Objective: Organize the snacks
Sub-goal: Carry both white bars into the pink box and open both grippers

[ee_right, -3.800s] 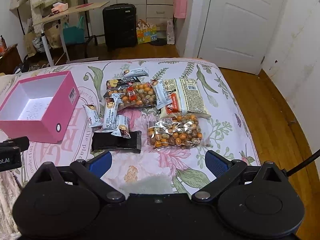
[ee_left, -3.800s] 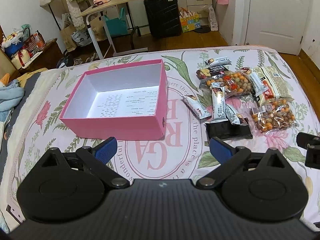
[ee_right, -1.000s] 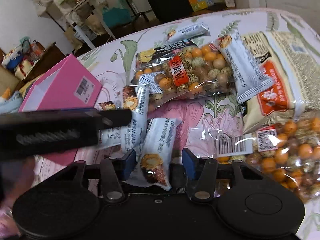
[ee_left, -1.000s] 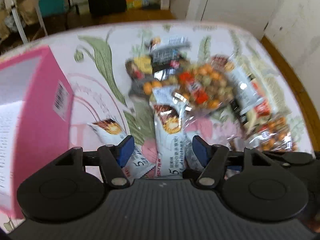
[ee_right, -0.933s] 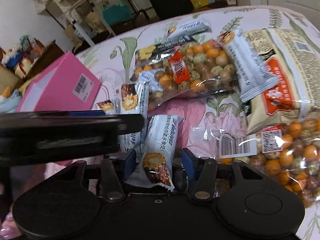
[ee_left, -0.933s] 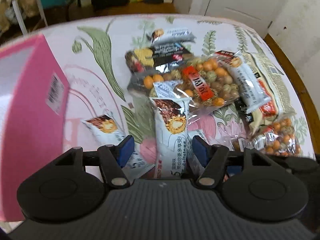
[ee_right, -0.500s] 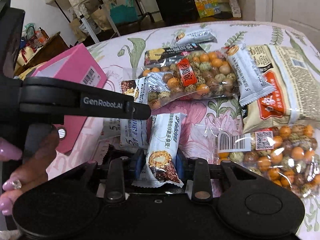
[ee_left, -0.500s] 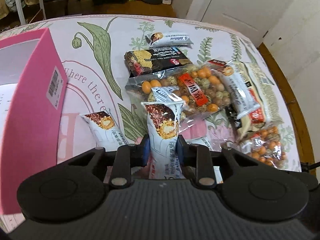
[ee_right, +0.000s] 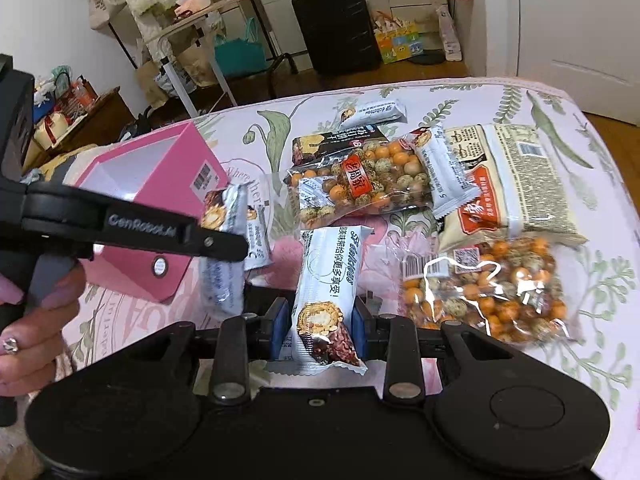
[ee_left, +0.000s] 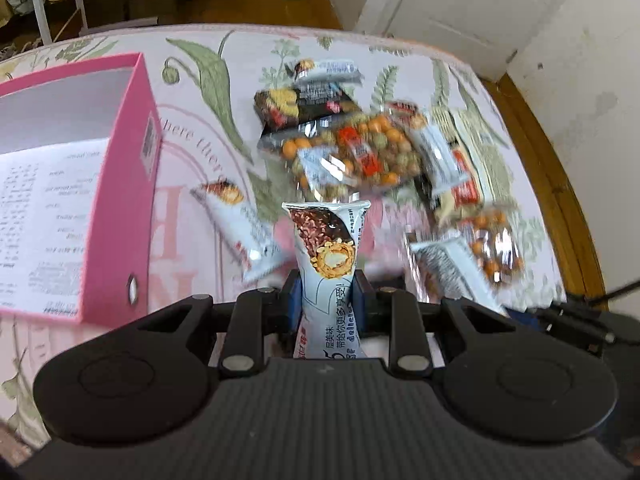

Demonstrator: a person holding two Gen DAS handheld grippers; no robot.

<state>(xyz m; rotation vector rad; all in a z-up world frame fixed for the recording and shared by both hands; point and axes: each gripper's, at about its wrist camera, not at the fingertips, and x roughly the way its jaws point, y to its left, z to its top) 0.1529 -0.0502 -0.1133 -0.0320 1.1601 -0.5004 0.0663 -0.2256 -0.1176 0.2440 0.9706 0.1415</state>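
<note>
Left tongs pinch a lifted wafer bar; right tongs pinch another bar.

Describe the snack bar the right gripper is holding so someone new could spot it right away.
On the floral bedspread, right of the pink box, lies a pile of snacks. The snack bar is pinched in the right gripper, just left of a clear bag of orange coated nuts; its chocolate end faces the camera.

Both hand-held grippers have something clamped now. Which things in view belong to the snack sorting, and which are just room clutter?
Job:
- white snack bar in left hand-held gripper
- second snack bar in right hand-held gripper
- pink box
- nut bags
- seed packet

Clutter:
- black suitcase
- folding table
- white door
</note>
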